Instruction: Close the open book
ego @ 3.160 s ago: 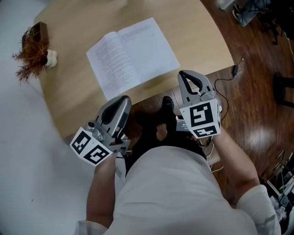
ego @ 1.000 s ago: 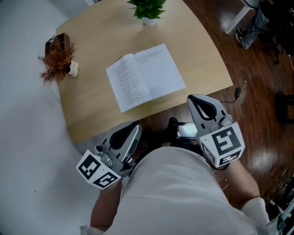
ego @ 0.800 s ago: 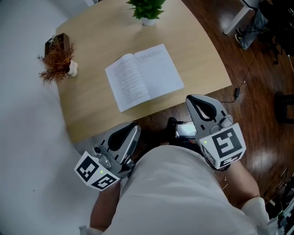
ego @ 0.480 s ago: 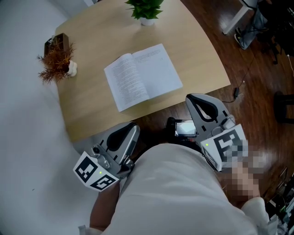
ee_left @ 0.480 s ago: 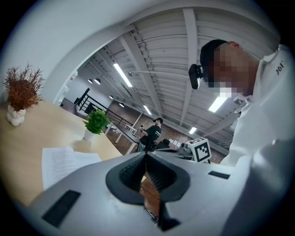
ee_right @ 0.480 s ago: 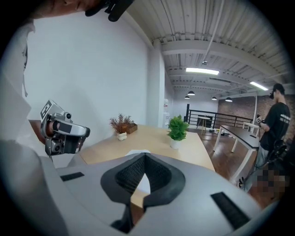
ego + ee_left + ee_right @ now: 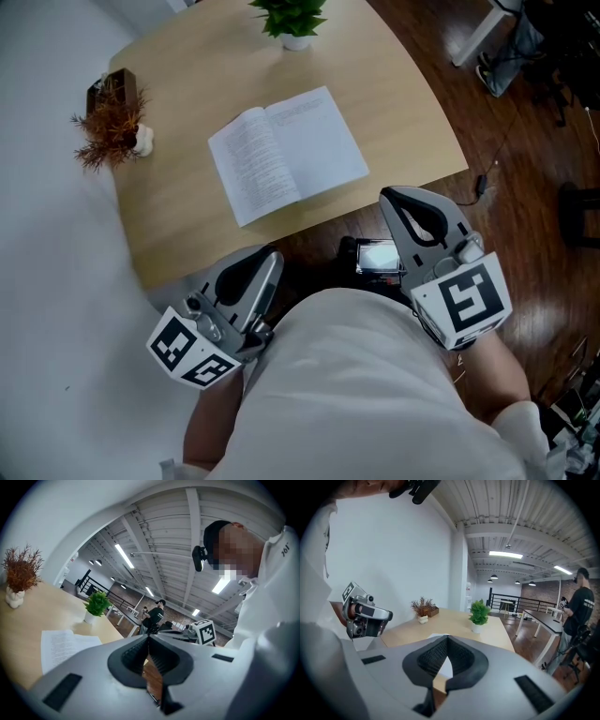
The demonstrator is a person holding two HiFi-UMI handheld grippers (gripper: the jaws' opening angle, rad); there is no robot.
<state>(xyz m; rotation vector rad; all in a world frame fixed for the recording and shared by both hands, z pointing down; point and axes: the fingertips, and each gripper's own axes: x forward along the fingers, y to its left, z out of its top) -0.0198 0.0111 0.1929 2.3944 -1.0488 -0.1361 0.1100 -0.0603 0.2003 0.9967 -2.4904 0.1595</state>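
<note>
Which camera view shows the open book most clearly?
The head view: the open book lies fully visible from above, both pages showing. The left gripper view shows only part of one page at a shallow angle; the right gripper view shows just a white sliver of it.

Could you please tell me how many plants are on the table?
2: a green plant at the far edge of the table, and a dried reddish plant at its left edge. None appears hidden.
</note>
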